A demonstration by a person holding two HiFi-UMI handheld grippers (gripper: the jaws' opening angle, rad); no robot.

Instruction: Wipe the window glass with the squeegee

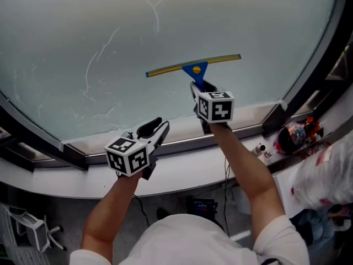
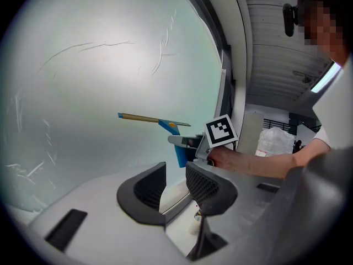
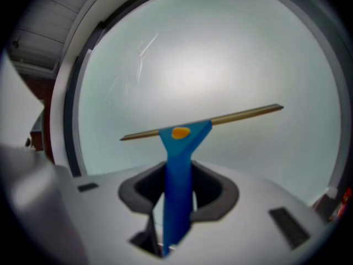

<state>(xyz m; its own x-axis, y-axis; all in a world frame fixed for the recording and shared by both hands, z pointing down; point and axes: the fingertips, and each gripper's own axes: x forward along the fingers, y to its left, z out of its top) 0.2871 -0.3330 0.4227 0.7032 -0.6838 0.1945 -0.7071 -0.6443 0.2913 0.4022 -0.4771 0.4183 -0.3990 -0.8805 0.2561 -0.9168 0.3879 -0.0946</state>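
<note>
Pressing blue-handled, yellow-edged plastic squeegee (image 1: 194,67) to pale window glass (image 1: 231,21) at its 12 o'clock, right gripper (image 3: 177,189) clamps the handle, left gripper (image 2: 175,182) gapes empty at 8 o'clock; tilted blade may streak.

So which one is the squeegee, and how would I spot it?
Find the big pale window glass. Low in front of it, right of middle, is the squeegee, its blue handle held in the right tongs. Nothing else by the glass is coloured: it has a thin yellowish bar and an orange dot.
</note>
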